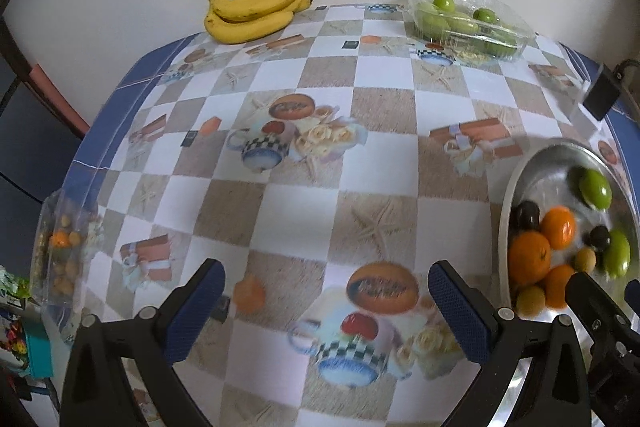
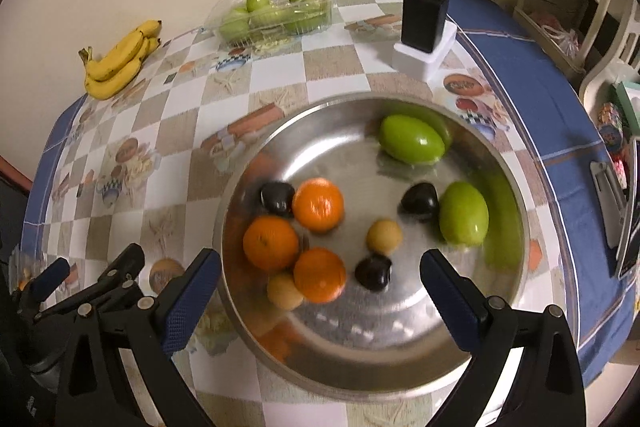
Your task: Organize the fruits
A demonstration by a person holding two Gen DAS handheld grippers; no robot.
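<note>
A steel bowl (image 2: 404, 343) sits on the table and holds three oranges (image 2: 318, 203), two green fruits (image 2: 412, 139), three dark fruits (image 2: 420, 202) and two small tan fruits (image 2: 384, 235). My right gripper (image 2: 320, 291) is open and empty, hovering over the bowl's near side. My left gripper (image 1: 326, 307) is open and empty above the tablecloth, left of the bowl (image 1: 505, 203). A bunch of bananas (image 1: 252, 11) lies at the table's far edge by the wall, and it also shows in the right wrist view (image 2: 118, 61).
A clear plastic box of green fruits (image 1: 466, 21) stands at the far right, also in the right wrist view (image 2: 276, 13). A clear bag of small fruits (image 1: 60, 247) lies at the left edge. A black adapter on a white block (image 2: 424, 27) stands behind the bowl.
</note>
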